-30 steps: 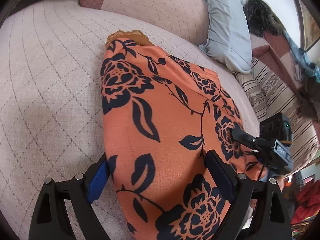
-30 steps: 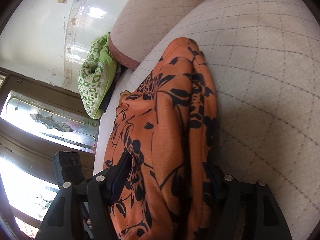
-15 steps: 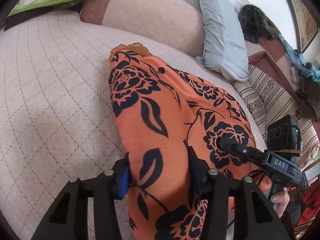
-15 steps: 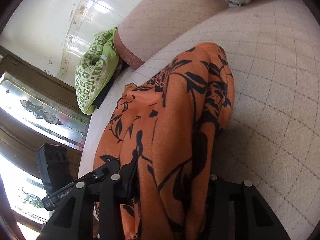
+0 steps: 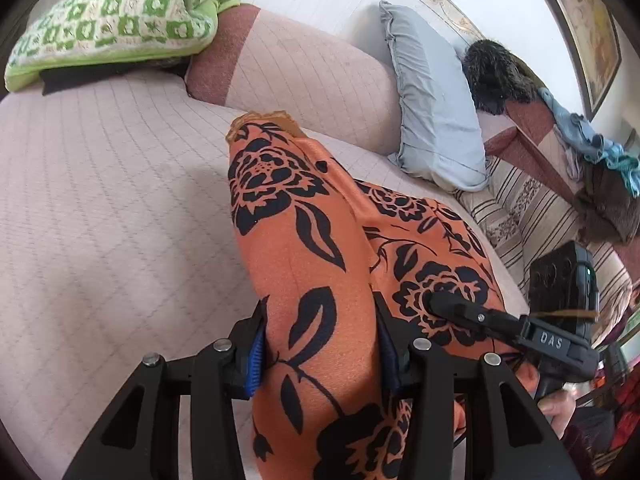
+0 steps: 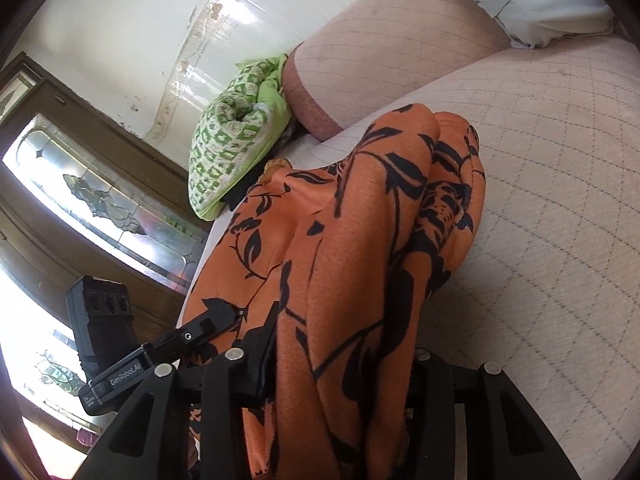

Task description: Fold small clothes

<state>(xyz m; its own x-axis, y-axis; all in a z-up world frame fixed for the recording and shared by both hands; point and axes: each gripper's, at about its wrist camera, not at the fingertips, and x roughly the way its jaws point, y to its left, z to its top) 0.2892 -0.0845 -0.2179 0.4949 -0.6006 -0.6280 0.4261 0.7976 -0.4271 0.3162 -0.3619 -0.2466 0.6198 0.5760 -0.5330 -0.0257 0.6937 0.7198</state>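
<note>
Orange floral garment [image 5: 304, 248] lay bunched lengthwise on the quilted pale couch seat [image 5: 100, 208], its far end with a tan edge reaching toward the backrest cushion [image 5: 320, 76]. To your left of the cloth the seat stretched bare toward the green patterned blanket [image 5: 116, 28] at the corner. On the other side, a grey pillow [image 5: 432, 104] leaned against the backrest, near the garment's far right edge but apart from it, and a striped cover [image 5: 532, 216] lay beyond the seat's edge.

From the right wrist view the garment [image 6: 360, 248] ran away from you toward the blanket [image 6: 236, 148], with wide bare quilting [image 6: 560, 208] on its right.

Your left gripper [image 5: 320, 344] had its fingers pinched in on a thick fold of the garment, the blue pads pressed against the cloth on both sides. Your right gripper [image 6: 340, 364] was likewise clamped on a gathered ridge of the same cloth, which filled the narrow gap between its fingers. Each gripper showed in the other's view, touching the fabric close alongside.
</note>
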